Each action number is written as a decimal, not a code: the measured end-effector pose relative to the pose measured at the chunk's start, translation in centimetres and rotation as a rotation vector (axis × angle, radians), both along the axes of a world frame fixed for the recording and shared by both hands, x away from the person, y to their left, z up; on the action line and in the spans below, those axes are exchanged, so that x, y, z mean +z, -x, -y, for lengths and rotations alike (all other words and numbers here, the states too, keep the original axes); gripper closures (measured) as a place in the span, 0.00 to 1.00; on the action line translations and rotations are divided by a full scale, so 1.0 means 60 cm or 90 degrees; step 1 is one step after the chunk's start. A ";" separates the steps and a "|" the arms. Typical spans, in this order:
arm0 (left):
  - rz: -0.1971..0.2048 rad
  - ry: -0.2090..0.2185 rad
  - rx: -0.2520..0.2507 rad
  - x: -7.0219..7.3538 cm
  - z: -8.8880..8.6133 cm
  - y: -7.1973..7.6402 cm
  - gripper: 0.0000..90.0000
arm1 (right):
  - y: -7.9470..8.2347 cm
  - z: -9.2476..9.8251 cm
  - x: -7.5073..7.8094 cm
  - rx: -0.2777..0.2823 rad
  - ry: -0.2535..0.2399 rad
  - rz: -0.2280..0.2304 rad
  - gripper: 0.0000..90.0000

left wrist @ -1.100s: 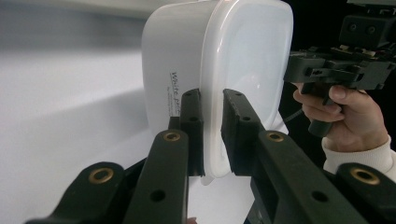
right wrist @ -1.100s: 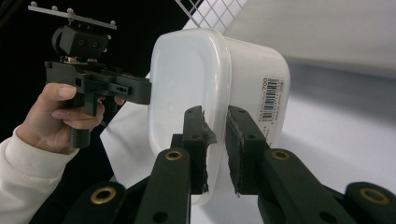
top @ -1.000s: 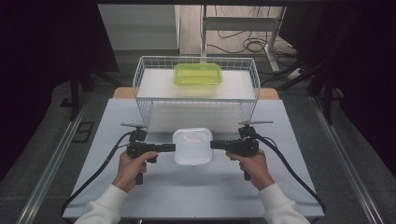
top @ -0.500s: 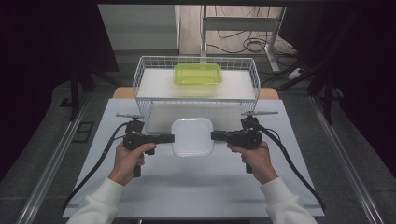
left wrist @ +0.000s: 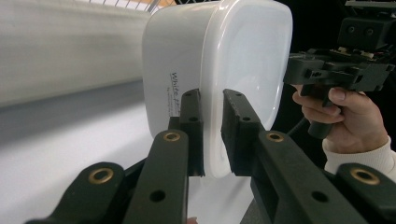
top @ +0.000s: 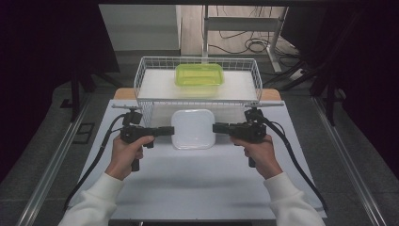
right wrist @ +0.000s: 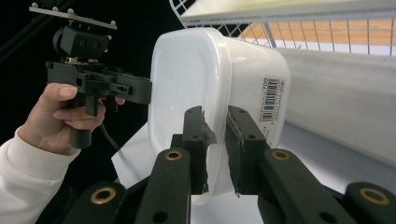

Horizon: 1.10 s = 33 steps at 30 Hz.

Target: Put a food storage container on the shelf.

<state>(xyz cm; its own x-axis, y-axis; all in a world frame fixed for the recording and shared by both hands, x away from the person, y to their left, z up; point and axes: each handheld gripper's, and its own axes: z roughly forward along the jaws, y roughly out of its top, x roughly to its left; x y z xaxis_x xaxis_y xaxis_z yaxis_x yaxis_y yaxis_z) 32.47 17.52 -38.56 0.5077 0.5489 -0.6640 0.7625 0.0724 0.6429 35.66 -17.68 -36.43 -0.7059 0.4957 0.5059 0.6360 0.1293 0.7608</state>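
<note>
Between both grippers, the white lidded container (top: 193,128) looks light, stiff, slick; left fingers (left wrist: 192,122) and right fingers (right wrist: 196,135) clamp opposite rims.

Both forearms reach in from the near edge of the worktop, sleeves white. The left hand (top: 126,153) holds the left tool (top: 165,130) level, pointing inward, jaws clamped. The right hand (top: 257,151) holds the right tool (top: 219,128) level, mirrored, jaws clamped likewise.
</note>
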 end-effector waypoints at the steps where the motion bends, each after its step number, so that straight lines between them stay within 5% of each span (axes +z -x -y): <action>1: 0.003 0.002 0.000 0.005 -0.001 0.000 0.88 | 0.000 -0.001 0.004 0.001 -0.001 0.001 0.86; 33: 0.080 -0.011 0.011 0.141 -0.003 -0.036 0.88 | -0.030 -0.002 0.119 -0.012 -0.035 0.064 0.86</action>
<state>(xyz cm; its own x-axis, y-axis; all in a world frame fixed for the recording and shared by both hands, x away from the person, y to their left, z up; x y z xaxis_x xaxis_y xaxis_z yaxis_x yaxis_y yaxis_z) 34.62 17.72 -30.12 0.5771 0.5689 -0.5859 0.6743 0.0729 0.7349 37.45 -17.55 -29.28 -0.7452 0.4828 0.4599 0.5583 0.0747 0.8262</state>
